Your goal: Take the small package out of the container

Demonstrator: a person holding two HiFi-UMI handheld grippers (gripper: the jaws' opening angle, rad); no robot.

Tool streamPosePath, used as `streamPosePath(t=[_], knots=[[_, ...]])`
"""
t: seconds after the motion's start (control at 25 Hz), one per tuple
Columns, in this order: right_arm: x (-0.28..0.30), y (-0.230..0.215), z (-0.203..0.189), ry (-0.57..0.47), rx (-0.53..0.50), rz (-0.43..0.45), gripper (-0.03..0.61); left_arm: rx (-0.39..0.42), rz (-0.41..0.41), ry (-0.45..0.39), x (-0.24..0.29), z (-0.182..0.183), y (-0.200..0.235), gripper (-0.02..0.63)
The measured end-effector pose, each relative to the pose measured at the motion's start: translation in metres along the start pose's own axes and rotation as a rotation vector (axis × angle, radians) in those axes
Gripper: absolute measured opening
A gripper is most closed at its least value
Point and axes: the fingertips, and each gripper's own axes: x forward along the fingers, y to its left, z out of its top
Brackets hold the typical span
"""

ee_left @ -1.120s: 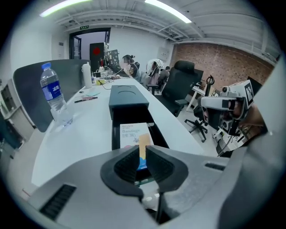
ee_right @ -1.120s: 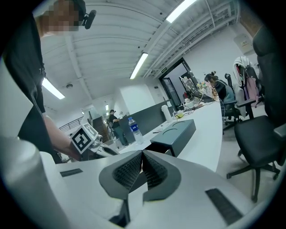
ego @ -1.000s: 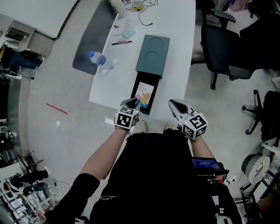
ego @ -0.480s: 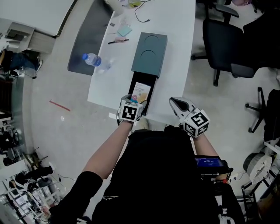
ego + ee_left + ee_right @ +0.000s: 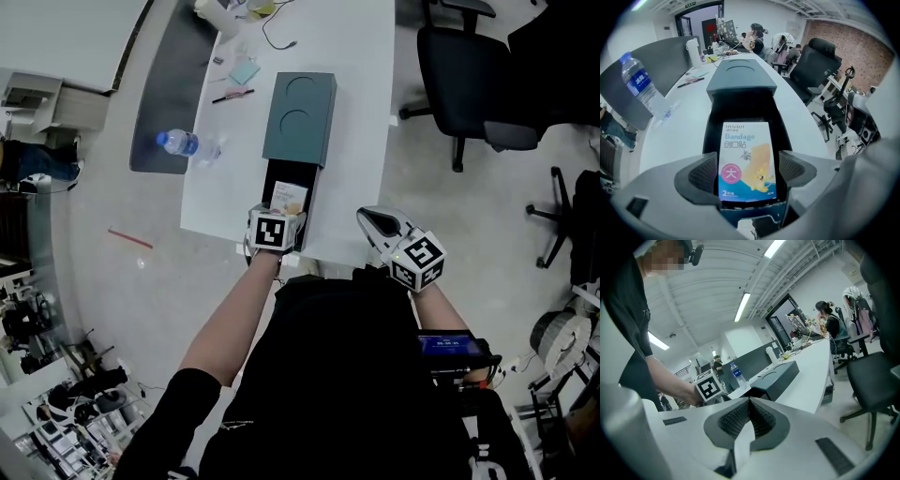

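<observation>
Package (image 5: pixel 746 161), where is it?
— In the black box (image 5: pixel 710 136) on the tabletop (image 5: pixel 670 140), between the jaws of the left claw (image 5: pixel 747 174). They have just been opening wide and are not pinching yet.
— How to grab it?
— Looks light, thin, bendy. Pinch its long sides softly. Right claw (image 5: pixel 749 416) is closed, empty.

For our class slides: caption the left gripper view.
Jaws just opening, left gripper straddles white-and-blue bandage package in dark sliding container.
</observation>
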Motion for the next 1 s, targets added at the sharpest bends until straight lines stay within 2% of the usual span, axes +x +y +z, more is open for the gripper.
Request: streamPosePath(t=[0.24, 0.4, 0.48, 0.76, 1.0], knots=[[0.001, -0.011, 0.005, -0.006, 0.005, -0.007, 0.026, -0.015, 0.033, 0.074, 0.006, -0.003, 0.005, 0.403], [0.001, -0.013, 0.007, -0.008, 0.009, -0.006, 0.026, 0.026, 0.05, 0.096, 0.006, -0.004, 0.008, 0.399], [0.002, -0.013, 0.006, -0.007, 0.009, -0.005, 0.026, 0.044, 0.057, 0.087, 0.006, -0.003, 0.008, 0.382], [-0.002, -0.01, 0.001, -0.001, 0.015, -0.011, 0.026, 0.034, 0.064, 0.069, 0.003, -0.004, 0.008, 0.374], [-0.004, -0.007, -0.005, 0.011, 0.013, -0.014, 0.026, 0.035, 0.016, 0.031, -0.004, -0.002, -0.002, 0.374]])
